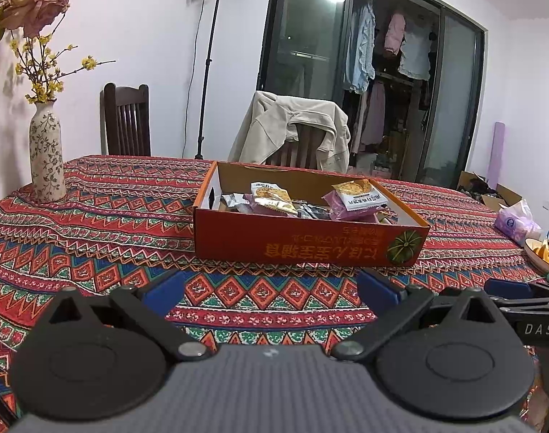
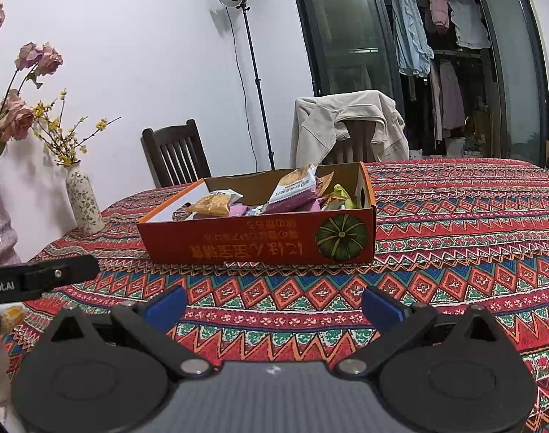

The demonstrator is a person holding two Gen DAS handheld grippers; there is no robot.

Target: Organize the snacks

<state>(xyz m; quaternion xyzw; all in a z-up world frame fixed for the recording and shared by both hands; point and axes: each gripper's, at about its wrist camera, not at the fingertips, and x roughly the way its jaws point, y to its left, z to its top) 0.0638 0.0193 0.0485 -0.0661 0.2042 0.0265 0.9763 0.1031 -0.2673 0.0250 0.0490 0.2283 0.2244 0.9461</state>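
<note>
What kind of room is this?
Probably a home dining room: a table under a patterned cloth, wooden chairs, a flower vase, and laundry hanging behind glass doors.

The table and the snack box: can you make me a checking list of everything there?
Surface: patterned tablecloth covers the table.
Job's things: orange cardboard box holds snack packets.
Clutter: floral vase, tissue pack, food bowl at the right edge.
Grippers: left gripper and right gripper open, holding nothing.
Cables: lamp stand cord along the wall.
Surroundings: chairs, jacket, hanging clothes behind glass doors.
</note>
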